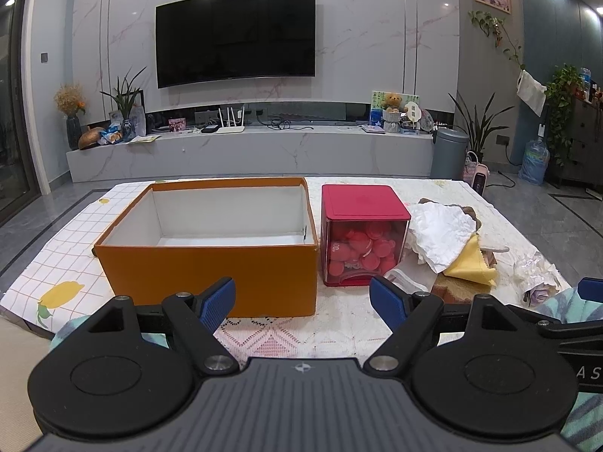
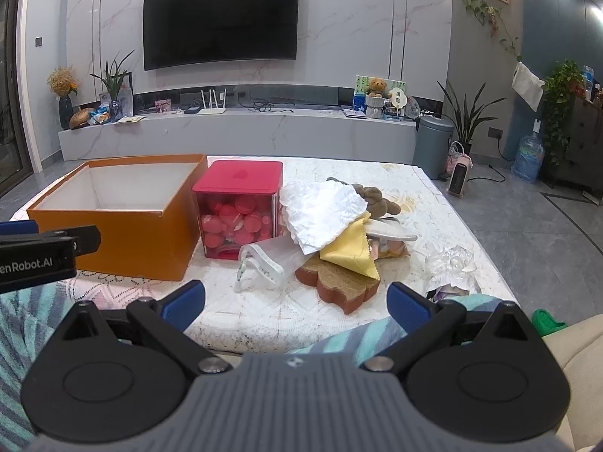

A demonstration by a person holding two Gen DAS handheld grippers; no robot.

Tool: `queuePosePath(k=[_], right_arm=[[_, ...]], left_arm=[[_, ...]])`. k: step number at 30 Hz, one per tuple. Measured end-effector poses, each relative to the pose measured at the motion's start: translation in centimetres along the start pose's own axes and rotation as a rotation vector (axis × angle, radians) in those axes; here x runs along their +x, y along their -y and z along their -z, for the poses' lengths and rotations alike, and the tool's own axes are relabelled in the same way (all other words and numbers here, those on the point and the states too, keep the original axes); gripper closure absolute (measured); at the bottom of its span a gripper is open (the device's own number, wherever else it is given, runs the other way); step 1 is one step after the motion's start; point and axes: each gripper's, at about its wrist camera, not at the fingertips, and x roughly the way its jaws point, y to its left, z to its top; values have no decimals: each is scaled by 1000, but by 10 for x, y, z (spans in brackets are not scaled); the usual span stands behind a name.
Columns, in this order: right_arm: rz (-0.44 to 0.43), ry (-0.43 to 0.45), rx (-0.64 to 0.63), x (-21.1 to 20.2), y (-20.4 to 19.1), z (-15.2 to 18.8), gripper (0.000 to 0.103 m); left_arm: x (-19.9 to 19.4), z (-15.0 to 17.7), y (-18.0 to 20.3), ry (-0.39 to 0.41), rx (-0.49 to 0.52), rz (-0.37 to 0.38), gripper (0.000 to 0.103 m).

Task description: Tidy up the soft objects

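Note:
An open orange box (image 1: pixel 211 263) with a white inside stands on the table; it also shows in the right wrist view (image 2: pixel 124 237). To its right lies a pile of soft things: a crumpled white cloth (image 2: pixel 320 211), a yellow cloth (image 2: pixel 350 250), a brown plush toy (image 2: pixel 377 196), a brown sponge (image 2: pixel 339 282) and a clear plastic bag (image 2: pixel 264 263). The white cloth (image 1: pixel 437 229) and yellow cloth (image 1: pixel 471 263) show in the left wrist view too. My left gripper (image 1: pixel 301 301) is open and empty in front of the box. My right gripper (image 2: pixel 296 301) is open and empty in front of the pile.
A red-lidded clear box (image 1: pixel 363 233) of red discs stands between the orange box and the pile, also in the right wrist view (image 2: pixel 239 211). Crumpled clear wrap with a purple flower (image 2: pixel 452 267) lies at the table's right edge. A TV console stands behind.

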Motion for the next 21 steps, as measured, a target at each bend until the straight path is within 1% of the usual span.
queuePosePath(k=[21], right_arm=[[-8, -7, -8, 3, -3, 2, 3]], left_arm=[[-3, 1, 0, 0, 5, 3, 8]])
